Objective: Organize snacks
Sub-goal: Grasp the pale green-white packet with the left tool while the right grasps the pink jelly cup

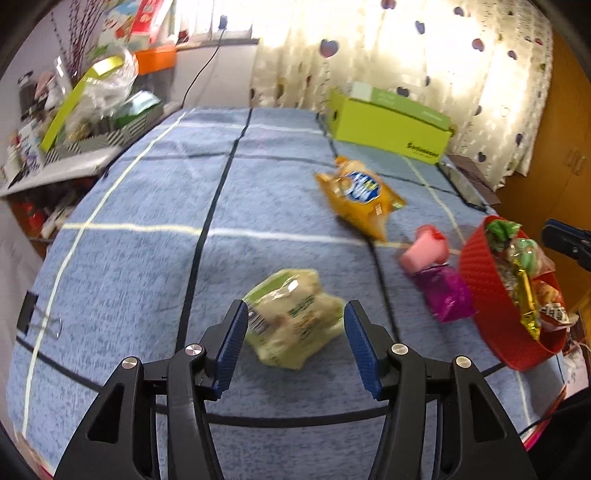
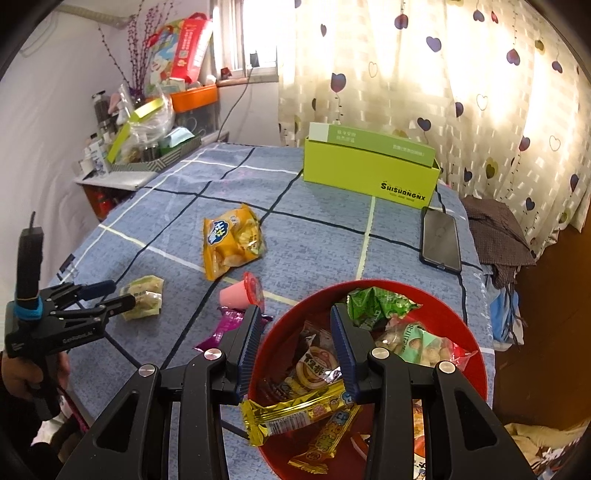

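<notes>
The left gripper is held low and level, its jaws spread wide, the blue pads parallel and closing on nothing. From the other side its black frame shows at about nine o'clock, fingertips aimed toward three o'clock, and the person's left hand wraps the handle beneath it. The right gripper tilts downward toward twelve o'clock, jaws likewise parted, nothing between its ribbed blue pads.

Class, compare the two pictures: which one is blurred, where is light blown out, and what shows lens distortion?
Left wrist view: motion-smeared, the orange snack bag soft; curtain overexposed. Right wrist view: sharp, the green box lettering legible; window glares. Both: fisheye bends the blanket lines, with dark corners.
</notes>
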Demonstrator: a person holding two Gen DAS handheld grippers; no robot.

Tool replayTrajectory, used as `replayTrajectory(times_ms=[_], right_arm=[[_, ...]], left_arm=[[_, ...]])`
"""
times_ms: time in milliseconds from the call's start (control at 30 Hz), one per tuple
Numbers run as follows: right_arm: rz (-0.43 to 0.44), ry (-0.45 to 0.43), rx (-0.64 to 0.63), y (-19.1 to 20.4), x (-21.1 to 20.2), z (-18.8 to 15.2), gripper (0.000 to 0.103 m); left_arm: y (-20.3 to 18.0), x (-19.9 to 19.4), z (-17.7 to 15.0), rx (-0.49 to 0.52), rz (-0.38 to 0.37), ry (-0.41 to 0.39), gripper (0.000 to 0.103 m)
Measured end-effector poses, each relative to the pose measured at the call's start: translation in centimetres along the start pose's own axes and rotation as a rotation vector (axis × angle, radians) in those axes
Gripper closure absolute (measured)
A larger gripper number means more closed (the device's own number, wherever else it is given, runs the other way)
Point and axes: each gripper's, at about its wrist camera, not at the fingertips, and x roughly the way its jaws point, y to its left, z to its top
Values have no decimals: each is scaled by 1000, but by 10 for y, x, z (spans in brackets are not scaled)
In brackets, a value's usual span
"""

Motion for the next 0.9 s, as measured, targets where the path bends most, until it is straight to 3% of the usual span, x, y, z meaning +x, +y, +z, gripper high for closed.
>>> replayTrajectory(times_ms=[167, 333, 533, 800, 900], right_arm=[[0, 5, -8, 1, 2, 0, 66], [1, 10, -12, 2, 4, -1, 66], [5, 11, -17, 4, 6, -1, 66], [31, 27, -47, 13, 12, 0, 66], [67, 46, -67, 21, 18, 2, 66]], left_arm=[[3, 9, -4, -40, -34, 34, 40], [-5, 13, -3, 19, -42, 32, 39], [-6, 9, 7, 189, -80, -34, 39], [-11, 27, 5, 395, -112, 6, 38], [-14, 25, 1, 428, -120, 16, 38]])
